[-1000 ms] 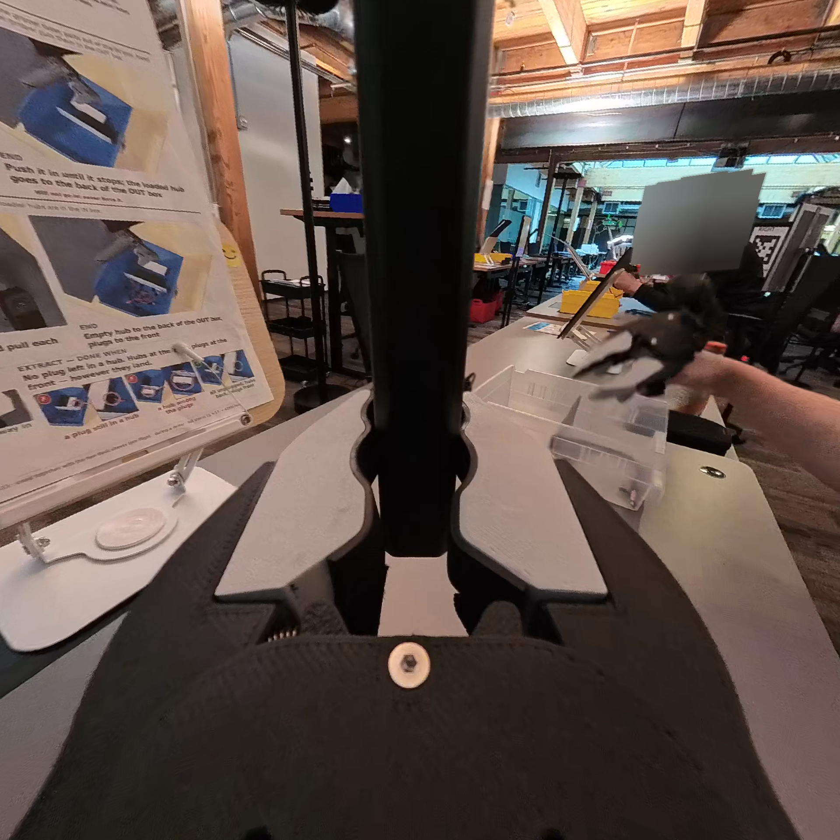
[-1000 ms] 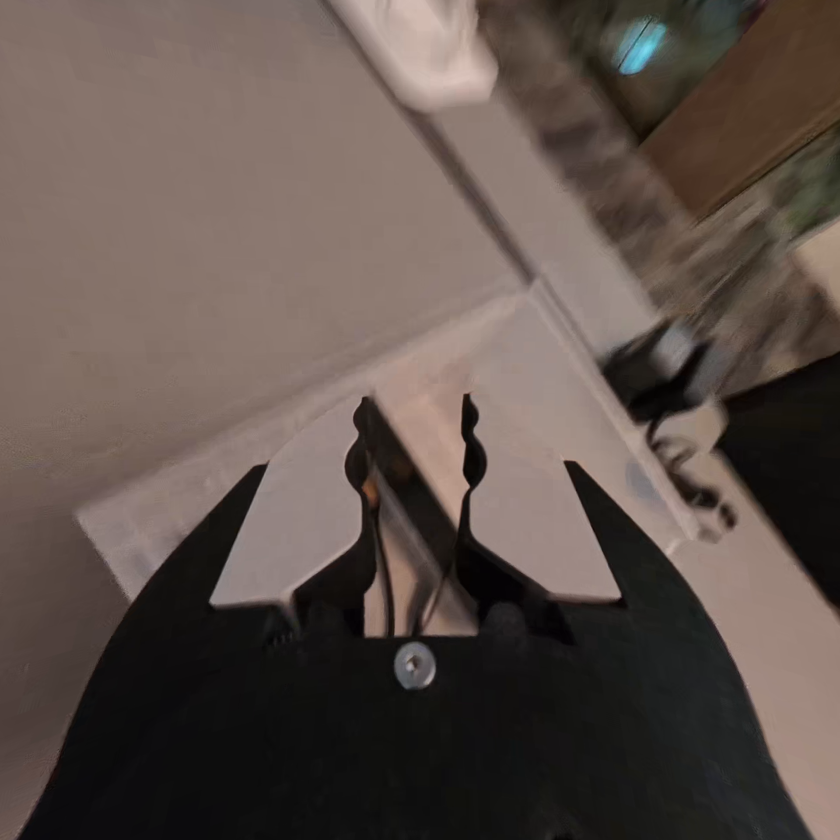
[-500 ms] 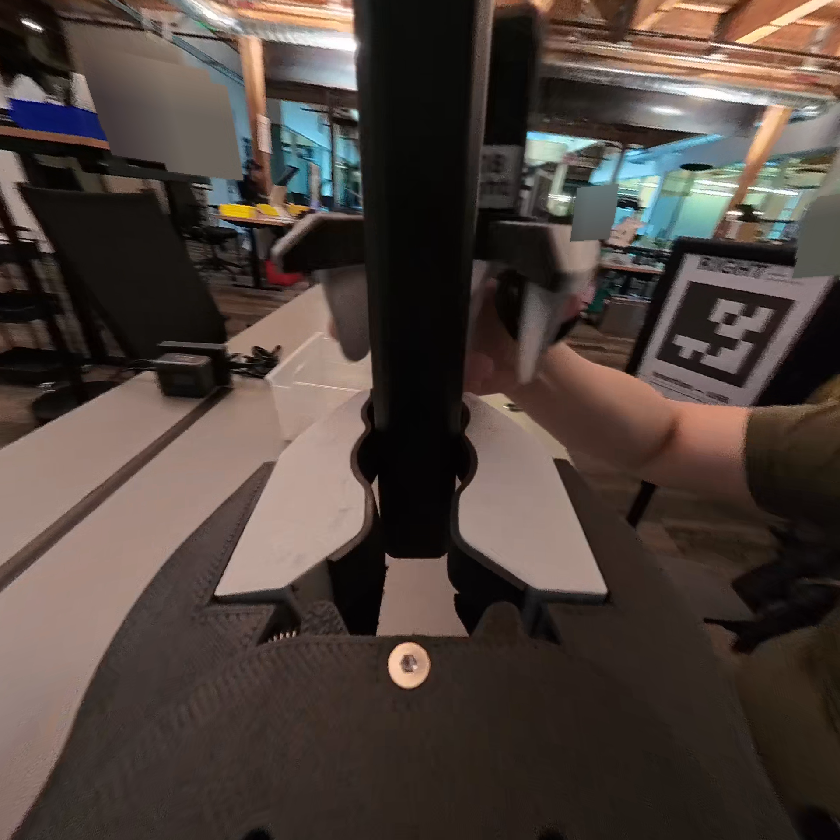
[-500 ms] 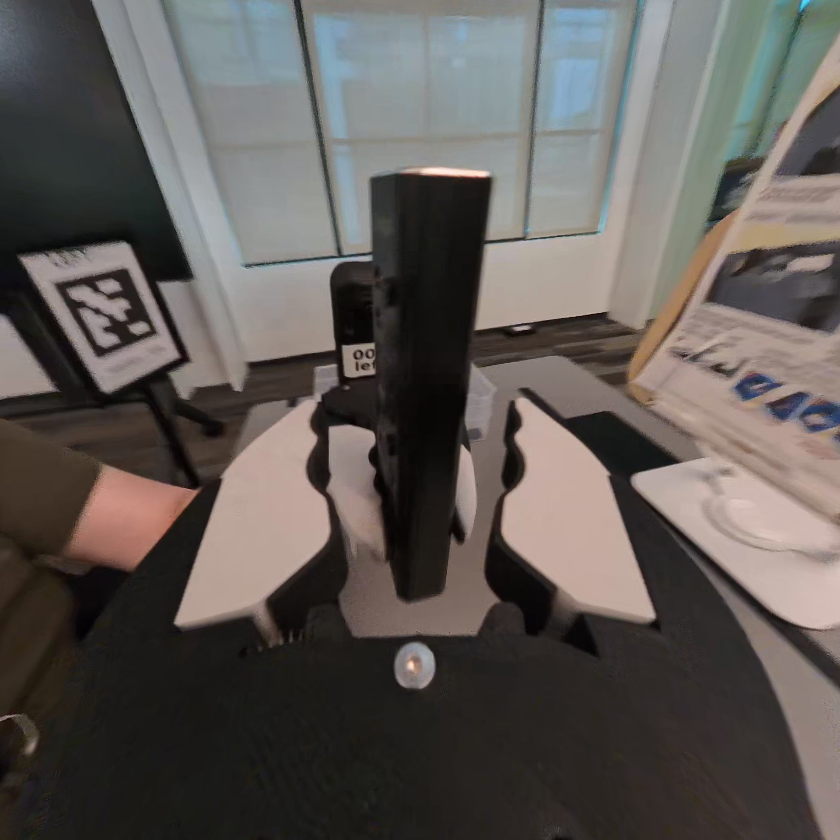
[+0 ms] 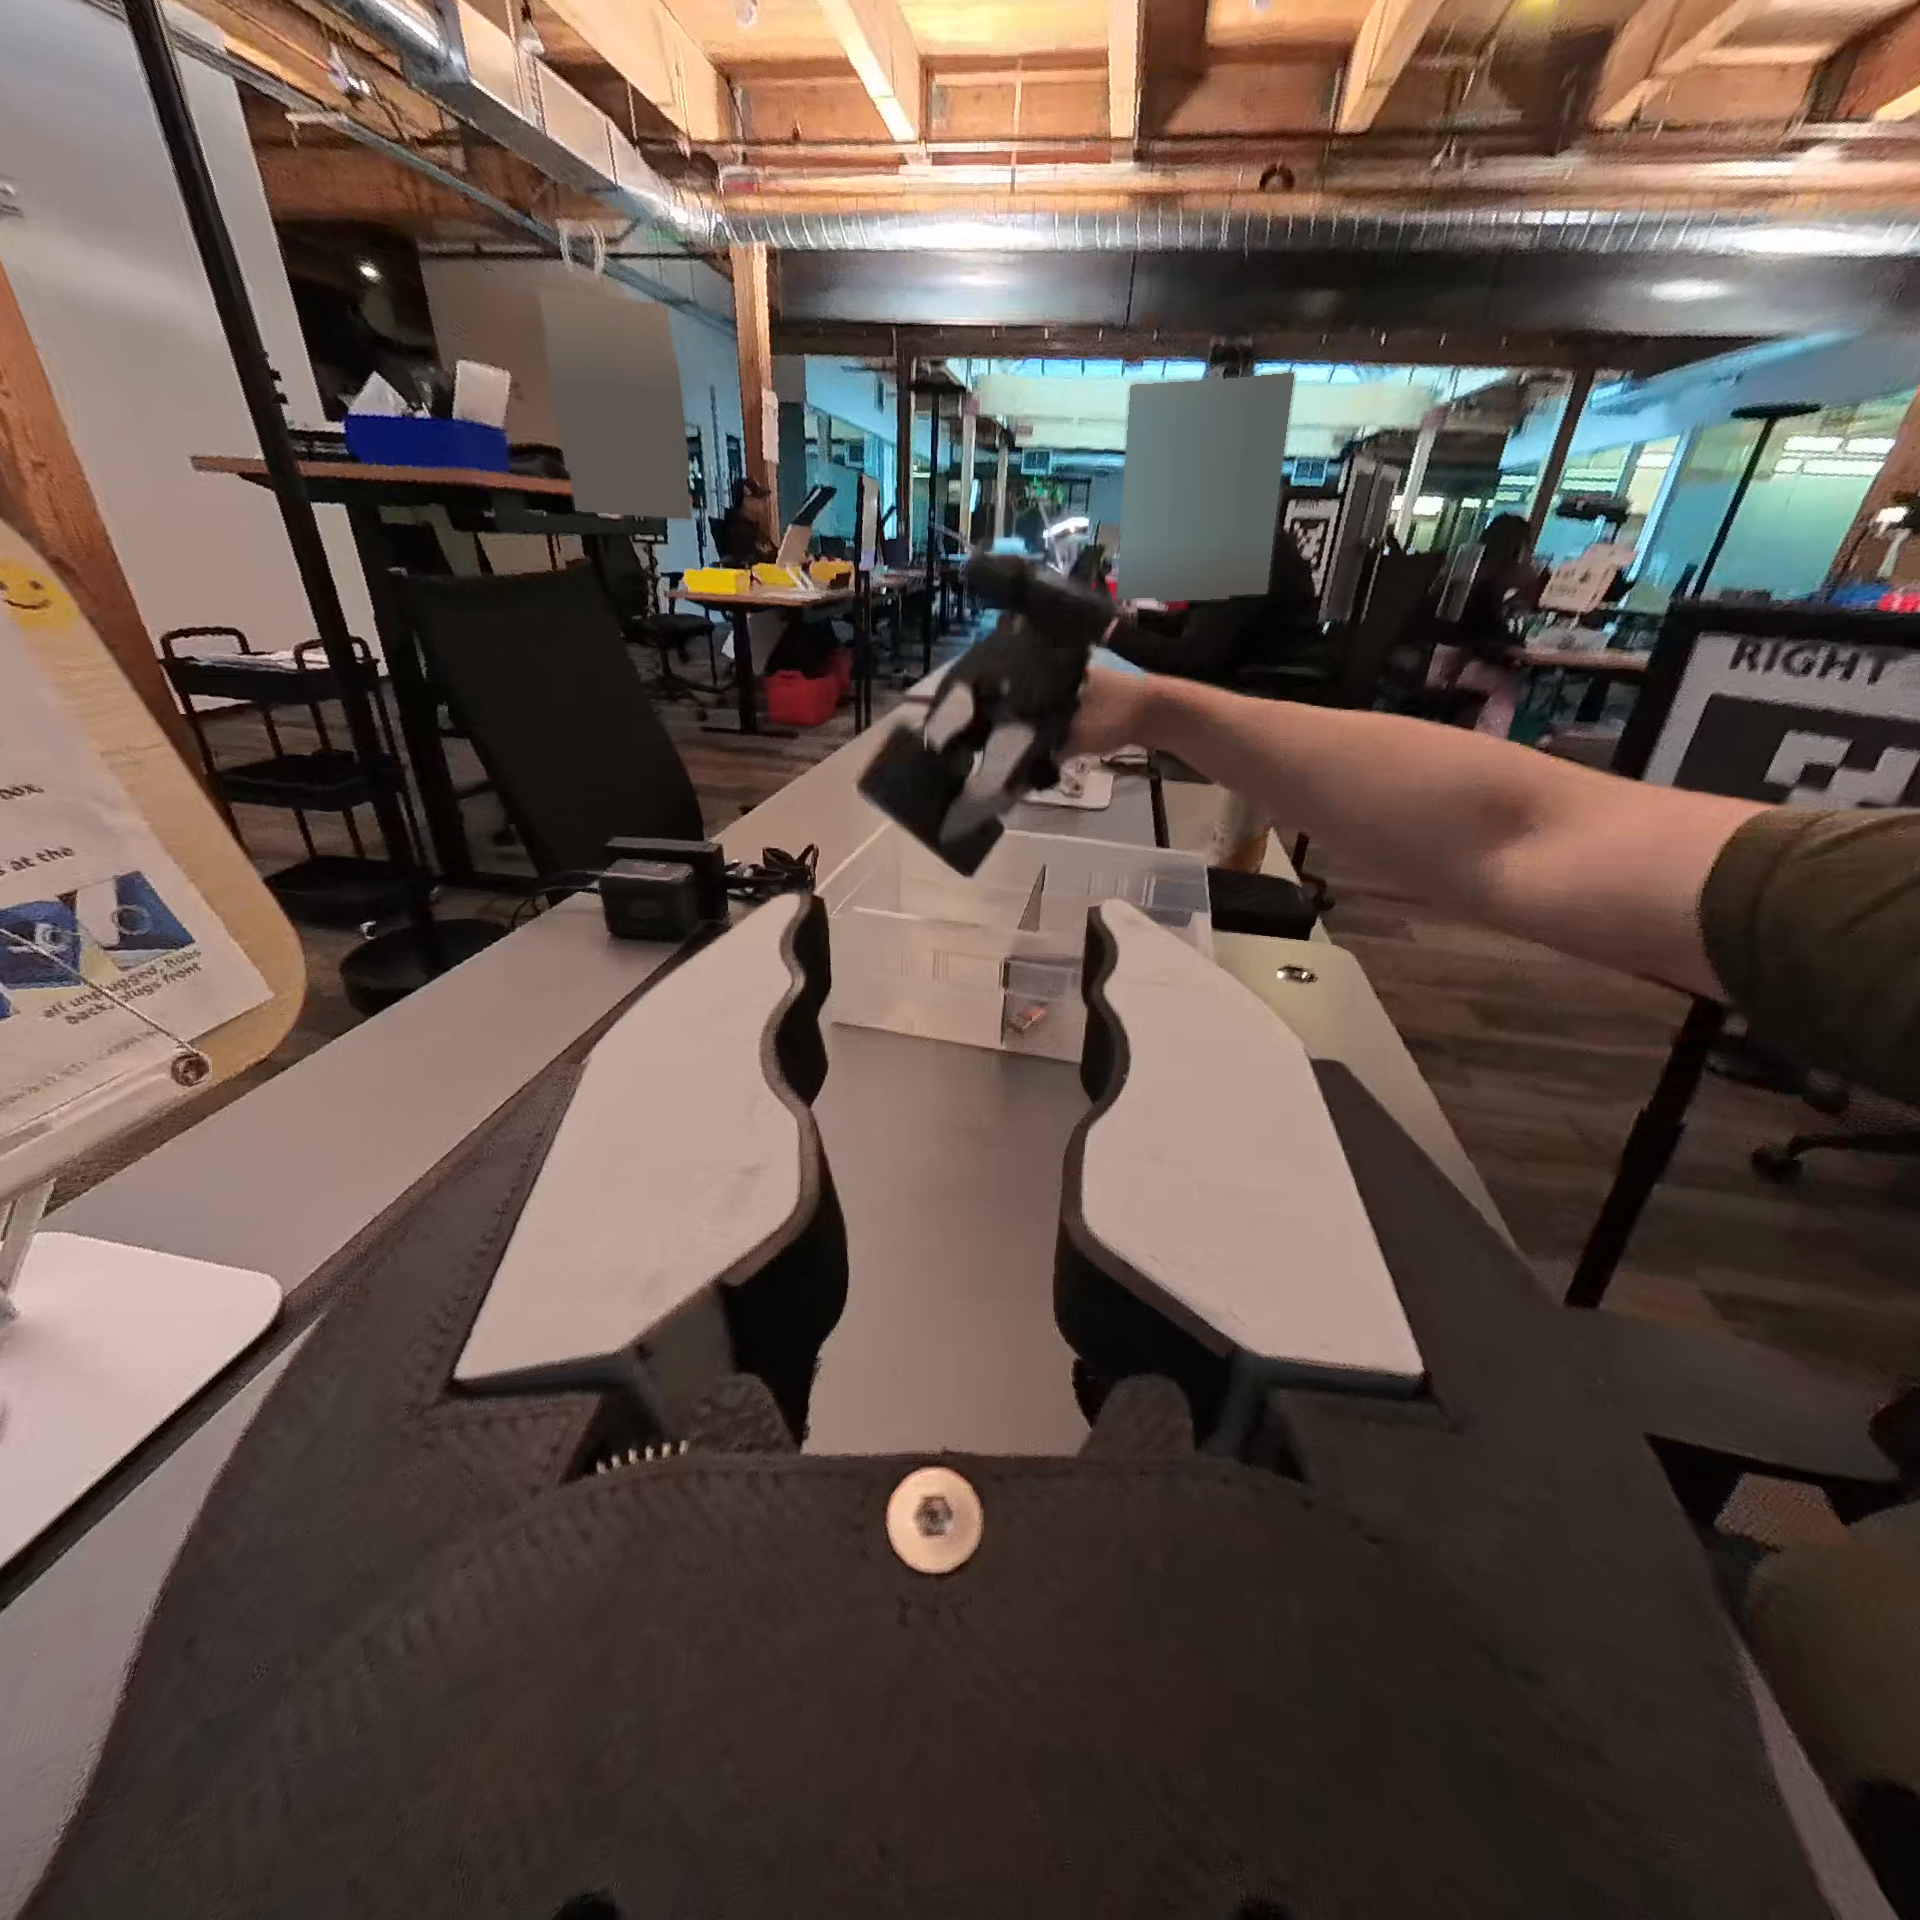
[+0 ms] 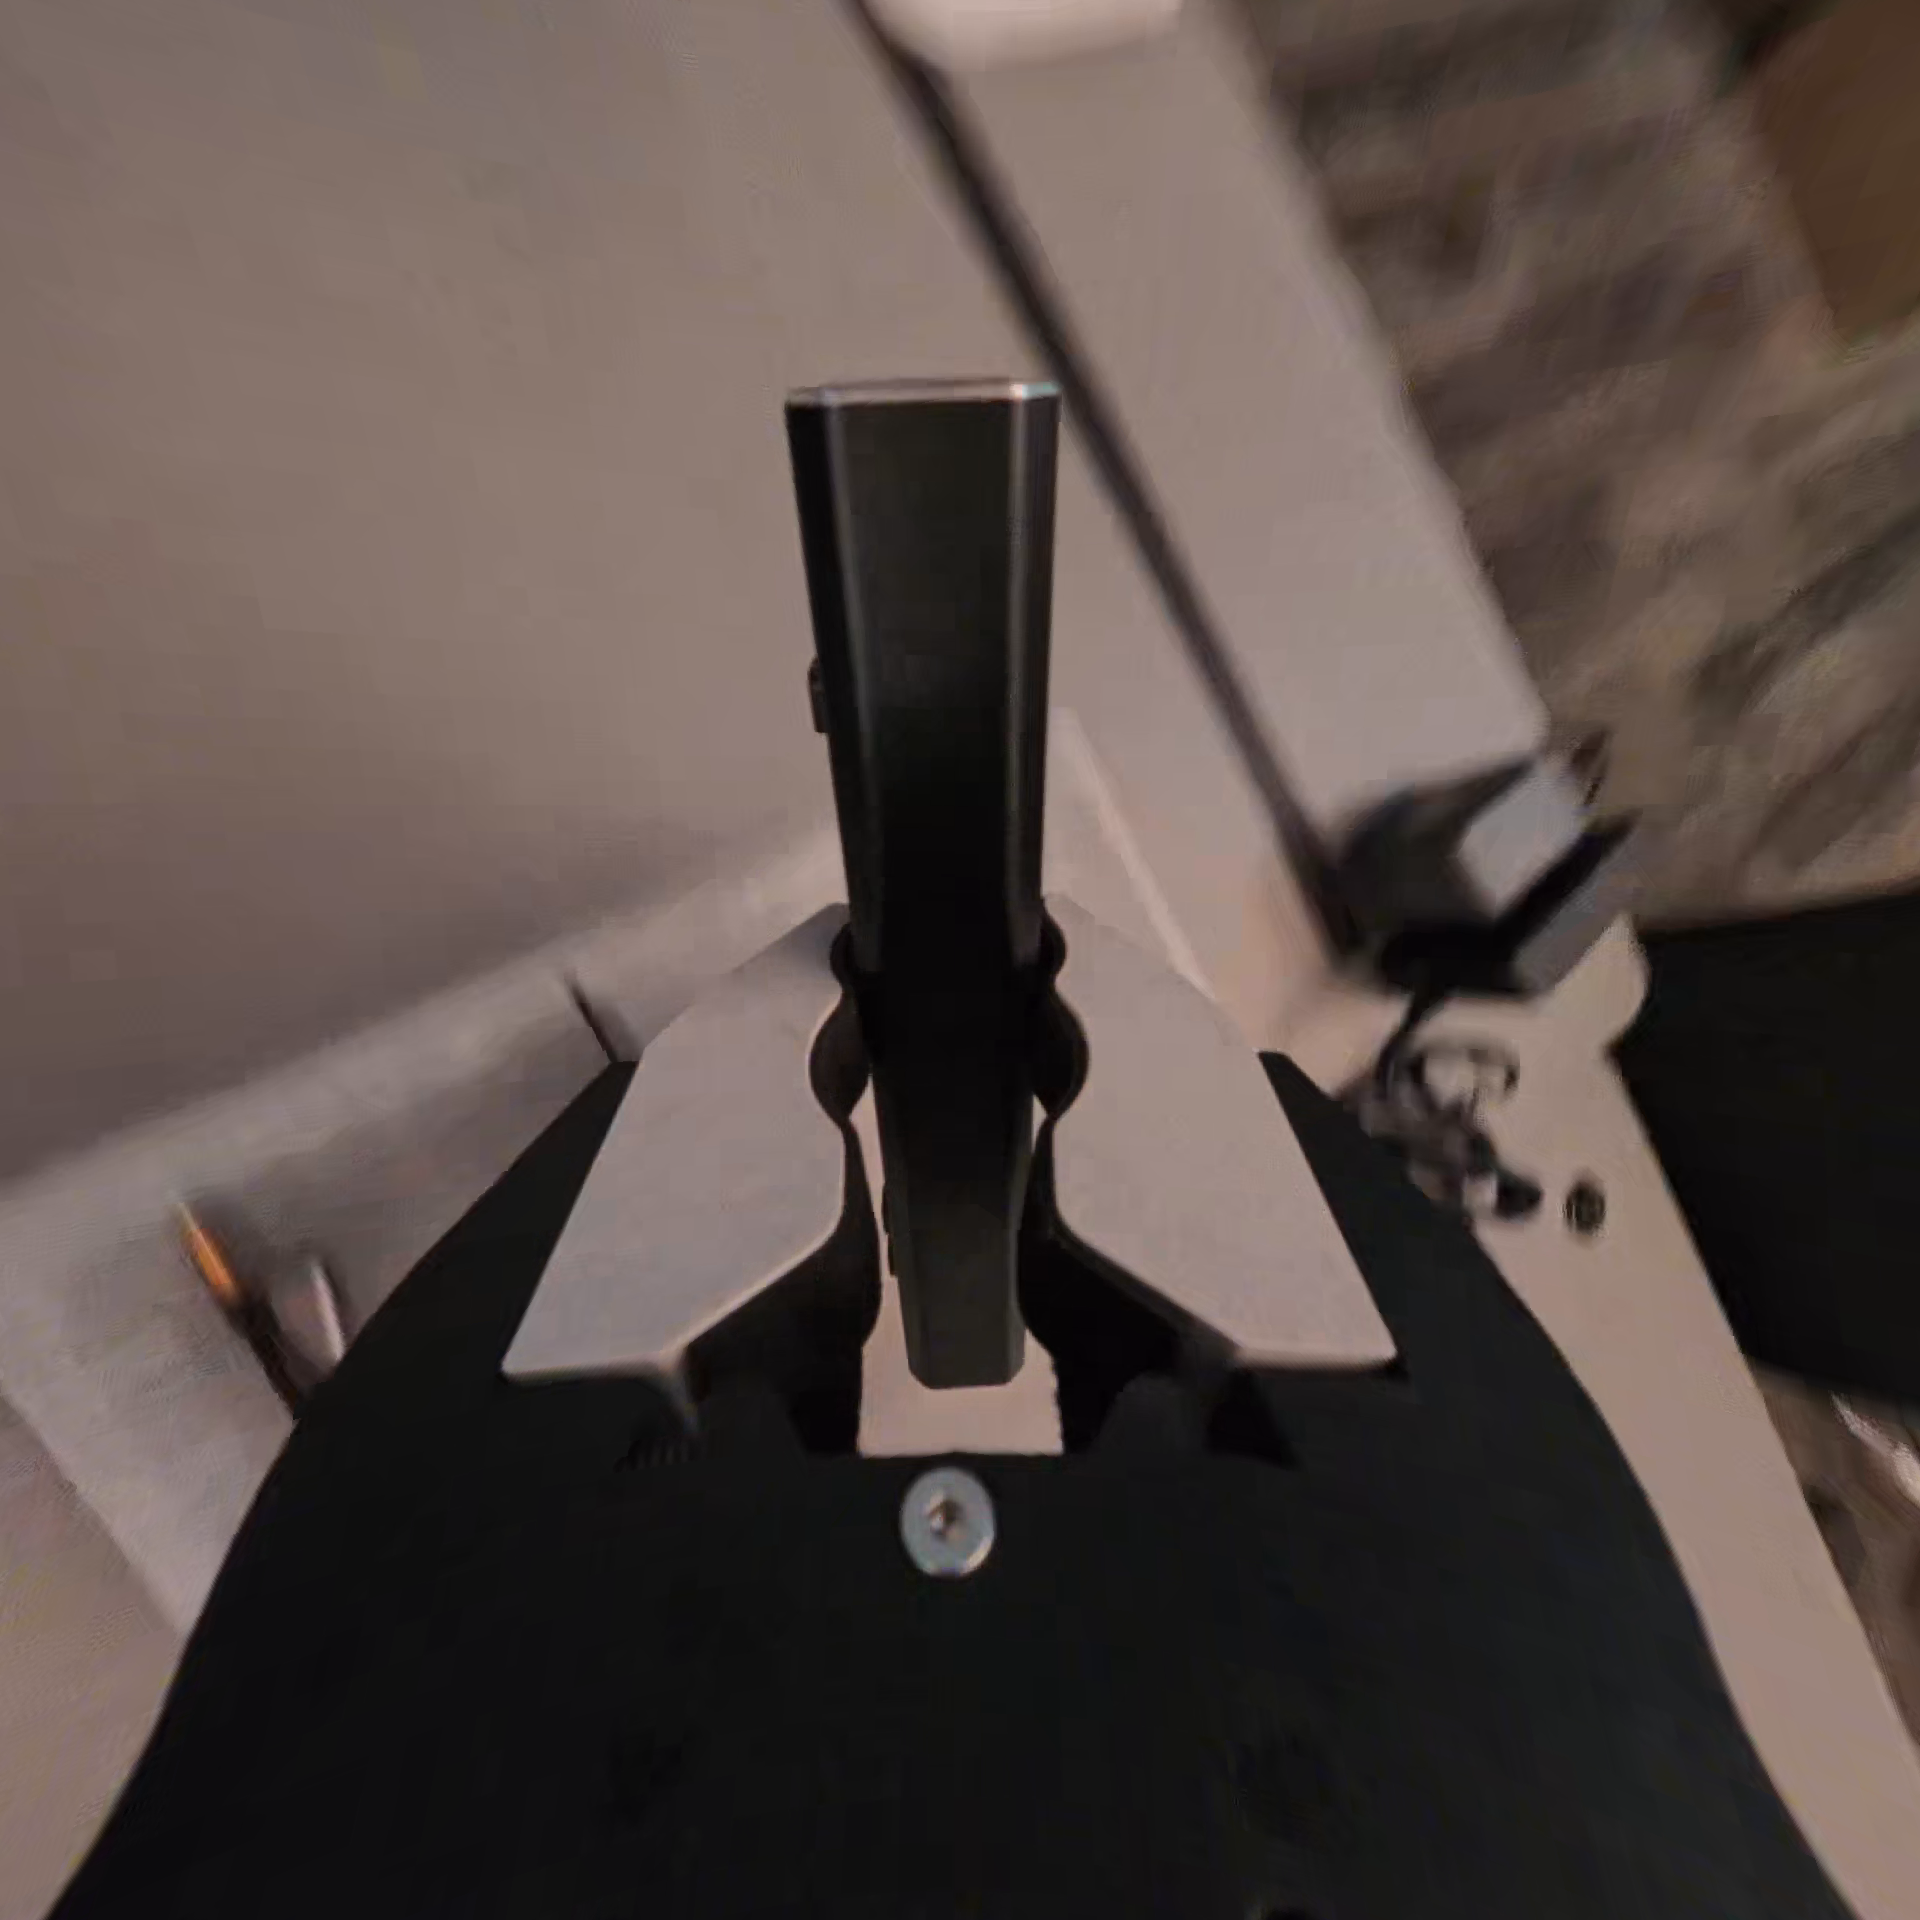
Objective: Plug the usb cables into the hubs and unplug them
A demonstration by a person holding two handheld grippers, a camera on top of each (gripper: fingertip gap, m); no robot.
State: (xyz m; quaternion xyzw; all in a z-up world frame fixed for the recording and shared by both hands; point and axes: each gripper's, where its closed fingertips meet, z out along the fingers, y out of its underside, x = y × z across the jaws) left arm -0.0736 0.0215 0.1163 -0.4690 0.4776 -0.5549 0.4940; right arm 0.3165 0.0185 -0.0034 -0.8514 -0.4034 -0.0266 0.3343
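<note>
My right gripper (image 6: 945, 935) is shut on a long black hub (image 6: 925, 727), which stands out forward between the fingers. In the left wrist view a hand holds that gripper (image 5: 971, 774) with the hub (image 5: 906, 781), tilted down above a clear plastic box (image 5: 935, 966). My left gripper (image 5: 951, 925) is open and empty, low over the grey table (image 5: 925, 1195), pointing at the box. The right wrist view is blurred; the box (image 6: 665, 977) lies under the hub there. I see no USB cable clearly.
A black adapter with cords (image 5: 665, 883) lies left of the box and shows in the right wrist view (image 6: 1496, 883). An instruction board on a white stand (image 5: 114, 935) is at the left. A black-and-white marker sign (image 5: 1808, 727) stands at the right, off the table edge. Left tips to right tips: about 40 centimetres.
The hub has passed from my left gripper to my right one. The left gripper opened and turned back to the table. The right gripper swung out over the clear box.
</note>
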